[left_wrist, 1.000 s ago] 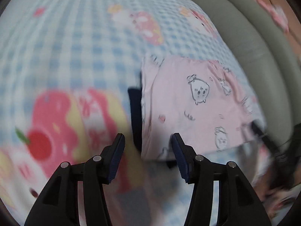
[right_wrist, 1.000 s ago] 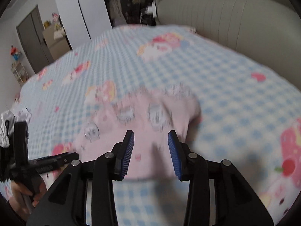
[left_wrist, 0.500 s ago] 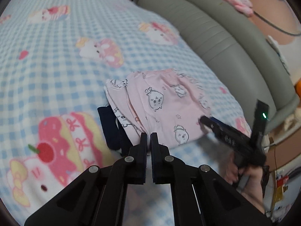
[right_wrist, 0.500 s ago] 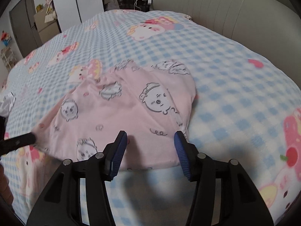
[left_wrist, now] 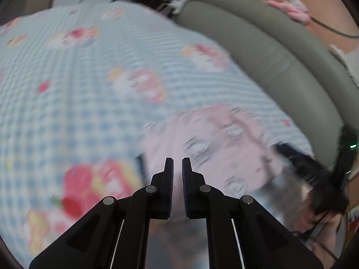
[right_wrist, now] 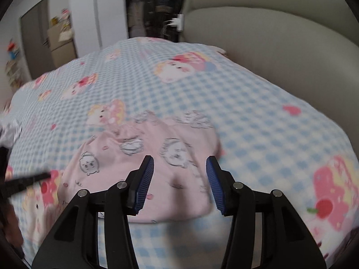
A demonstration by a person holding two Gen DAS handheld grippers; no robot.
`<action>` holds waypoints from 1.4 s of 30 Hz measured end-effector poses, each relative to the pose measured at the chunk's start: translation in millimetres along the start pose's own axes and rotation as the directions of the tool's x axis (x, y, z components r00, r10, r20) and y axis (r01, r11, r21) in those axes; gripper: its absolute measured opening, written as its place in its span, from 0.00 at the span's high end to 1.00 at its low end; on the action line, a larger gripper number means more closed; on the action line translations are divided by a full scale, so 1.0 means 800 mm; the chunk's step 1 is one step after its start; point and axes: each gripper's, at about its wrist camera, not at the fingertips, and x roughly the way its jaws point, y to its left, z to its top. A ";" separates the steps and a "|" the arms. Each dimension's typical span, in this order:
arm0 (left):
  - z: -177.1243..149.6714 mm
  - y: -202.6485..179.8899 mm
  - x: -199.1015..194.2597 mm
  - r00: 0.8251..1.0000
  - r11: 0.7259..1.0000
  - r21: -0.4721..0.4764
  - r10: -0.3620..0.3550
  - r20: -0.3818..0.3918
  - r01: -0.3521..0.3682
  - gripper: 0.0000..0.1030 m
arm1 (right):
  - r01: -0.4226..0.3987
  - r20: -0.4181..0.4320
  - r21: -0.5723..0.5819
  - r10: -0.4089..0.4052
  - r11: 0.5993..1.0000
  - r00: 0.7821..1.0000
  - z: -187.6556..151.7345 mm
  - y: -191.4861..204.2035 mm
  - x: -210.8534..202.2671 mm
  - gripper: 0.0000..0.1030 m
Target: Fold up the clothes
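A folded pink garment with cartoon prints [left_wrist: 215,143] [right_wrist: 145,163] lies flat on the blue checked bedsheet [left_wrist: 67,89] [right_wrist: 258,116]. My left gripper [left_wrist: 177,165] hovers over the garment's near edge with its jaws almost together and nothing between them. My right gripper [right_wrist: 179,168] is open and empty, held above the garment's near side. A dark item [left_wrist: 140,164] peeks out at the garment's left edge. The left wrist view is blurred.
A grey padded headboard [left_wrist: 280,51] [right_wrist: 280,40] borders the bed. The other gripper and hand [left_wrist: 314,179] show at the right of the left wrist view. Wardrobe doors and a doorway [right_wrist: 78,22] stand beyond the bed.
The left gripper closed from wide open to nearly shut and lifted back from the garment. The right gripper opened wider and pulled up and back. The garment lies released on the bed.
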 end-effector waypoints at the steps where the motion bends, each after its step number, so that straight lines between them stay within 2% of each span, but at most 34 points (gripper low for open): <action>1: 0.003 -0.005 0.012 1.000 1.000 0.013 -0.021 -0.022 0.021 0.91 | -0.012 -0.020 -0.011 0.012 1.000 1.000 0.001 0.004 0.010 0.56; 2: 0.004 -0.009 0.026 0.998 0.999 0.020 -0.033 -0.055 0.034 0.91 | -0.019 -0.045 -0.012 0.018 1.000 0.999 0.000 0.004 0.021 0.59; 5: -0.017 0.001 0.079 0.980 0.999 -0.002 0.040 -0.196 -0.041 0.91 | 0.025 -0.131 0.021 -0.022 0.999 0.991 -0.012 -0.023 0.065 0.82; 7: -0.038 0.028 0.103 0.968 0.995 -0.096 -0.003 -0.250 -0.021 0.92 | 0.008 -0.151 0.062 0.002 0.998 0.989 -0.019 -0.040 0.077 0.83; 8: -0.044 0.035 0.104 0.971 0.992 -0.126 -0.024 -0.240 -0.007 0.91 | -0.011 -0.154 0.086 0.024 0.996 0.988 -0.023 -0.048 0.080 0.89; 10: -0.049 0.041 0.104 0.973 0.989 -0.147 -0.034 -0.228 0.001 0.91 | -0.008 -0.153 0.061 0.018 0.998 0.988 -0.025 -0.046 0.080 0.90; 12: -0.046 0.035 0.101 0.973 0.992 -0.123 -0.007 -0.231 -0.022 0.91 | 0.029 -0.156 0.009 -0.027 1.000 0.987 -0.026 -0.035 0.080 0.89; 14: -0.033 0.013 0.083 0.981 0.997 -0.049 0.053 -0.185 -0.063 0.89 | 0.060 -0.158 -0.021 -0.062 0.998 0.985 -0.024 -0.027 0.079 0.89; 16: -0.017 -0.013 0.063 0.995 0.998 0.038 0.057 -0.082 -0.054 0.70 | 0.053 -0.118 -0.013 -0.054 0.999 0.991 -0.012 -0.018 0.061 0.84; 17: -0.009 -0.027 0.054 0.998 0.996 0.080 0.051 -0.027 -0.049 0.54 | 0.030 -0.084 -0.020 -0.032 0.999 0.996 -0.006 -0.010 0.051 0.78; 18: -0.001 -0.037 0.050 0.999 0.993 0.109 0.048 0.008 -0.048 0.49 | 0.008 -0.049 -0.027 -0.009 1.000 0.999 0.000 -0.002 0.041 0.73; 19: 0.009 -0.046 0.054 0.999 0.990 0.133 0.046 0.017 -0.048 0.49 | -0.012 -0.025 -0.046 0.011 0.999 1.000 0.006 0.007 0.034 0.70; 21: 0.021 -0.046 0.079 0.995 0.988 0.128 0.089 -0.046 -0.083 0.49 | -0.025 -0.036 -0.102 0.021 0.994 0.999 0.012 0.026 0.041 0.63; 24: 0.009 -0.014 0.115 0.970 0.980 0.093 0.189 -0.152 -0.177 0.48 | -0.008 -0.144 -0.106 -0.007 0.994 0.989 0.009 0.024 0.084 0.65; 25: 0.004 0.000 0.116 0.970 0.982 0.084 0.180 -0.161 -0.168 0.48 | -0.018 -0.179 -0.077 0.004 0.997 0.984 0.007 0.013 0.095 0.67; 26: 0.000 0.011 0.104 0.976 0.983 0.087 0.173 -0.134 -0.162 0.42 | -0.036 -0.198 -0.048 0.026 0.998 0.980 0.004 0.001 0.100 0.76; 27: -0.004 0.022 0.092 0.980 0.984 0.088 0.164 -0.110 -0.155 0.40 | -0.050 -0.192 -0.025 0.044 0.998 0.980 0.002 -0.011 0.093 0.81; 28: -0.003 0.030 0.084 0.983 0.987 0.068 0.150 -0.106 -0.143 0.40 | -0.049 -0.178 -0.012 0.046 0.999 0.983 0.002 -0.022 0.083 0.81; 29: -0.002 0.038 0.076 0.986 0.990 0.047 0.135 -0.102 -0.131 0.43 | -0.048 -0.164 0.001 0.048 0.999 0.985 0.002 -0.033 0.073 0.78; 30: -0.001 0.045 0.068 0.988 0.993 0.025 0.119 -0.097 -0.117 0.43 | -0.047 -0.155 0.009 0.048 0.999 0.987 0.003 -0.038 0.064 0.67; 32: 0.005 0.051 0.057 0.992 0.995 -0.018 0.097 -0.083 -0.099 0.43 | -0.041 -0.149 0.010 0.042 0.999 0.988 0.007 -0.035 0.052 0.56; 34: 0.011 0.051 0.045 0.992 0.994 -0.023 0.102 -0.076 -0.104 0.43 | -0.035 -0.142 0.012 0.037 0.999 0.989 0.011 -0.032 0.040 0.56; 37: 0.025 0.060 0.016 0.988 0.989 -0.042 0.141 -0.057 -0.144 0.41 | -0.014 -0.139 -0.032 0.009 0.999 0.990 0.013 0.001 0.026 0.50; 38: 0.031 0.069 0.009 0.985 0.984 -0.054 0.167 -0.045 -0.169 0.38 | -0.013 -0.138 -0.041 0.007 0.999 0.990 0.013 0.011 0.020 0.43; 39: 0.035 0.081 0.001 0.981 0.978 -0.071 0.193 -0.034 -0.195 0.37 | -0.014 -0.137 -0.050 0.007 0.999 0.991 0.013 0.023 0.016 0.37; 42: 0.050 0.128 -0.043 0.958 0.947 -0.154 0.286 -0.005 -0.283 0.31 | -0.028 -0.139 -0.079 0.016 0.996 0.990 0.015 0.067 0.012 0.29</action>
